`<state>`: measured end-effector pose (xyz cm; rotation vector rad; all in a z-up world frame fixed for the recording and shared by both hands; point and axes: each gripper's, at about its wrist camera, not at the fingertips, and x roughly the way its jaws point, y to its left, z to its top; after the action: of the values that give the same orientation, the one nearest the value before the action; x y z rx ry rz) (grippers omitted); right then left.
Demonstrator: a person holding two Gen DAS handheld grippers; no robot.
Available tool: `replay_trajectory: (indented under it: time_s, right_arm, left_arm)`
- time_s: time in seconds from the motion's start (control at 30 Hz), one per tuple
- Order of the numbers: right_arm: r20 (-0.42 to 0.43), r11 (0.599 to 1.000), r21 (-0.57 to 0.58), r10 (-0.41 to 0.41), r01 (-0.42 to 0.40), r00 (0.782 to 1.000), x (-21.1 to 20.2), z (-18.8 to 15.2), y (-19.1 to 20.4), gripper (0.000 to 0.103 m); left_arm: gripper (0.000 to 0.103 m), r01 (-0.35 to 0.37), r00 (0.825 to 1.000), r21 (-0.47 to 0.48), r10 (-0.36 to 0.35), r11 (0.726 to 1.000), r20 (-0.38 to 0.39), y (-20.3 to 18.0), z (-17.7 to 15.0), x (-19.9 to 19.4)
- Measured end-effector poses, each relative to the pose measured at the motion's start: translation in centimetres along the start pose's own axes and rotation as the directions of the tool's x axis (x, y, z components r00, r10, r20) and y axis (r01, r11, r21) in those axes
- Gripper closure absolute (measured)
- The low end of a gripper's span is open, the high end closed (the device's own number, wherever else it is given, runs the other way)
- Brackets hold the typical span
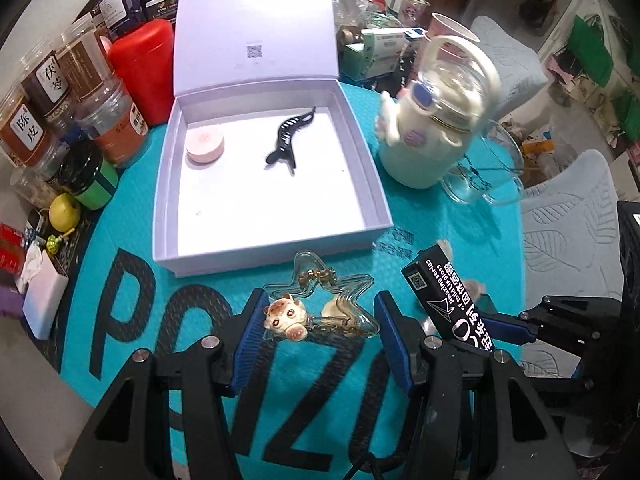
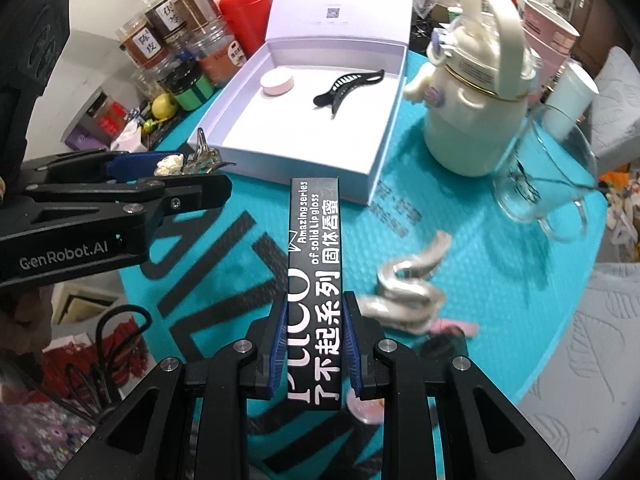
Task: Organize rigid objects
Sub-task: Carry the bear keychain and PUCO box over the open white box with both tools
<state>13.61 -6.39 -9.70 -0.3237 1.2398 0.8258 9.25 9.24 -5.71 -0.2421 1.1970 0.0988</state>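
Left gripper (image 1: pixel 318 322) grips star keychain (image 1: pixel 324 304); right gripper (image 2: pixel 314 350) — lip-gloss box (image 2: pixel 314 280).

Each black hand-held gripper (image 2: pixel 313 354) has blue ribbed pads (image 1: pixel 247 340), silver screws and white "GenRobot.AI" lettering.

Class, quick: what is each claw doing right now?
Left claw: closed on the star keychain.
Right claw: closed on the black lip gloss box.

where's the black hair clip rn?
The black hair clip lies inside the open white box, right of the pink round case in both wrist views, beyond both grippers.
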Motion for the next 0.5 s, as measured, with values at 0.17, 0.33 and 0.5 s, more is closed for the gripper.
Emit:
replay_trajectory:
  time_s: [0.17,0.33,0.5]
  right_arm:
    - [0.016,1.0,-0.012,-0.008,0.008,1.0,1.1,2.1,0.0,0.078]
    - [0.036,0.999,-0.023,-0.024,0.025,0.999,2.3,4.1,0.0,0.078]
    - [0.05,0.998,-0.027,-0.047,0.049,0.998,3.2,5.9,0.0,0.078]
  left_arm:
    - [0.049,-0.005,1.0,-0.006,0.005,1.0,0.005,1.5,1.5,0.8]
    - [0.049,-0.006,1.0,0.006,0.005,1.0,0.017,2.7,3.0,1.6]
    - [0.049,-0.02,0.999,0.031,0.018,0.999,0.034,3.7,4.4,2.7]
